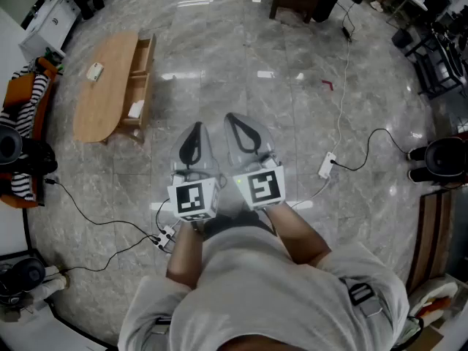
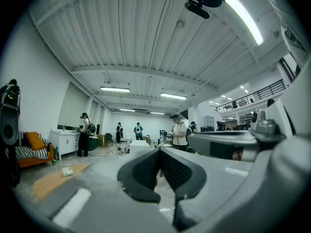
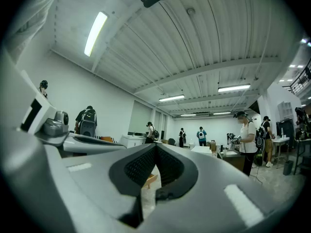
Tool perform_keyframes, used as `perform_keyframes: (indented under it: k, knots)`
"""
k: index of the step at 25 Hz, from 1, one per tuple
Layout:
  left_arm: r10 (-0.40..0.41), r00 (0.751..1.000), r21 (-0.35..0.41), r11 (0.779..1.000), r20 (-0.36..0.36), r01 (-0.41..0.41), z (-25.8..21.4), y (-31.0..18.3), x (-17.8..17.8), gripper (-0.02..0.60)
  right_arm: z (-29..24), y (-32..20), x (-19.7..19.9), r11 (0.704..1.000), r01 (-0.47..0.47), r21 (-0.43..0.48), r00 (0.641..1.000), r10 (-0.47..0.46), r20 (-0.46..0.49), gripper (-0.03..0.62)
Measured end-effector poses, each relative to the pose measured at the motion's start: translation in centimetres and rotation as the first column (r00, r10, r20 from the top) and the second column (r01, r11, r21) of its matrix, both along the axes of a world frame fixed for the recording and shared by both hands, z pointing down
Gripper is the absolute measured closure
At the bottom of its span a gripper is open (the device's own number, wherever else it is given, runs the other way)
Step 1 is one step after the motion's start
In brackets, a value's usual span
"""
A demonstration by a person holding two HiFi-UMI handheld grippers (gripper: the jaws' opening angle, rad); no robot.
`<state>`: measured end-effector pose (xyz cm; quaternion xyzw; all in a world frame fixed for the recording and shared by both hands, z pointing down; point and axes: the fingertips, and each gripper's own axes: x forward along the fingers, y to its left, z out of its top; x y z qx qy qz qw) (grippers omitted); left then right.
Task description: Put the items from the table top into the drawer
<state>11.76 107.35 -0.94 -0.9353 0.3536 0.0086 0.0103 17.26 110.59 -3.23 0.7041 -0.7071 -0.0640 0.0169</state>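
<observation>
Head view: small white item (image 1: pixel 95 71) sits on wood table (image 1: pixel 102 112), far left, w/ drawer (image 1: pixel 148 68) open beside it. Looks light, prob. stiff; pinch its sides.
Left gripper view: left gripper (image 2: pixel 159 152) tips squeezed together, nothing in.
Right gripper view: right gripper (image 3: pixel 155 147) same.

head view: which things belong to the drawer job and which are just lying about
Job: wooden table, its open drawer, small white item on the tabletop.
Lying about: power strip, floor cables, orange sofa.
</observation>
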Motion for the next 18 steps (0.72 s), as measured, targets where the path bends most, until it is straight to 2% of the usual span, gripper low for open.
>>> perform_keyframes:
  k: [7, 18]
  knots:
    - [0.005, 1.000, -0.044, 0.999, 0.009, -0.005, 0.5, 0.3, -0.1, 0.561, 0.8, 0.4, -0.4, 0.999, 0.007, -0.033, 1.000, -0.006, 0.031, 0.588]
    - [-0.039, 0.999, -0.046, 0.998, -0.009, 0.038, 1.0, -0.1, 2.4, 0.561, 1.5, -0.2, 2.7, 0.999, 0.036, -0.015, 0.998, -0.035, 0.054, 0.588]
